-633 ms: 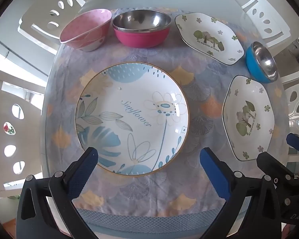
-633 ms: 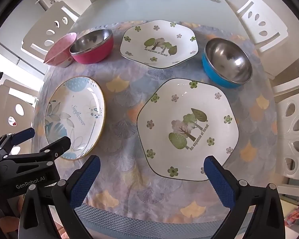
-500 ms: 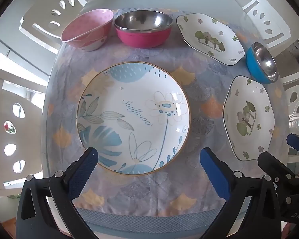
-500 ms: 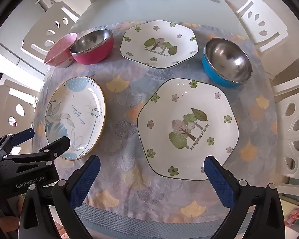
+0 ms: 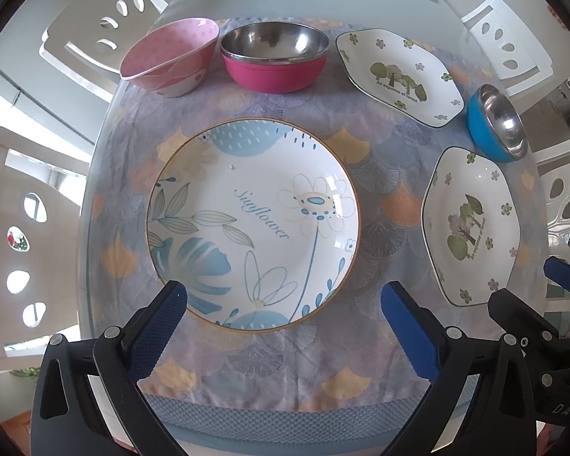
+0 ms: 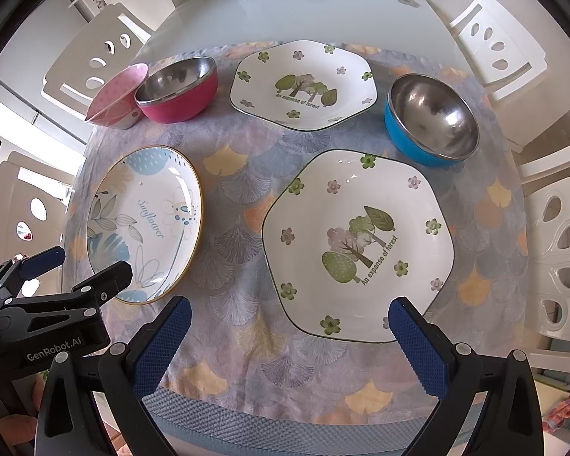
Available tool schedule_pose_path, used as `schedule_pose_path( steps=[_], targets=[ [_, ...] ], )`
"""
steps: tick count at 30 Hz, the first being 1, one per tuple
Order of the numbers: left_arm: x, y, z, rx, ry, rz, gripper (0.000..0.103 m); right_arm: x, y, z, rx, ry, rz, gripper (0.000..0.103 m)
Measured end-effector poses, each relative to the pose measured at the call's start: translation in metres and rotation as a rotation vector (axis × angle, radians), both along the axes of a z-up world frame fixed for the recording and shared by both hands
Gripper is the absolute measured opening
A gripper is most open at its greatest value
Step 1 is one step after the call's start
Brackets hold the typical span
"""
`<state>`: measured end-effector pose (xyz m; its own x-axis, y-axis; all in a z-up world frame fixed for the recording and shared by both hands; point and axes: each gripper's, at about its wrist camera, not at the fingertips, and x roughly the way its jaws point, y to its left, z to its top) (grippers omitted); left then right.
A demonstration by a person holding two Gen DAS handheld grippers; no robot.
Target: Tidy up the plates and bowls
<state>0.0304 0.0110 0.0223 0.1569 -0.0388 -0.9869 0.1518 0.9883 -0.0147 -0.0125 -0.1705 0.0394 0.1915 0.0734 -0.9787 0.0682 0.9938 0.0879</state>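
Six pieces sit apart on the tablecloth (image 6: 239,190). The round sunflower plate (image 5: 252,224) lies near its left edge, a hexagonal forest plate (image 6: 357,243) toward the near right. Along the far edge: pink dotted bowl (image 5: 169,57), magenta steel bowl (image 5: 275,57), second forest plate (image 6: 304,83), blue steel bowl (image 6: 431,119).

The left gripper (image 5: 283,306) is showing black angular arms, silver screws and blue dimpled pads (image 5: 154,336). The right gripper (image 6: 290,326) is looking identical; white "GenRobot.AI" lettering is showing behind the left one's jaws.
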Motion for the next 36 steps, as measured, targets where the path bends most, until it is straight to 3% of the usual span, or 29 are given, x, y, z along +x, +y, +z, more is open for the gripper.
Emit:
schedule_pose_path(
  steps=[24, 36],
  targets=[
    [-0.002, -0.001, 0.003, 0.010, -0.010, 0.003, 0.102, 0.001, 0.000, 0.004, -0.050, -0.008, -0.005, 0.103],
    [-0.002, 0.006, -0.002, 0.038, -0.007, -0.010, 0.102, -0.002, 0.001, -0.009, 0.035, 0.028, 0.007, 0.103]
  ],
)
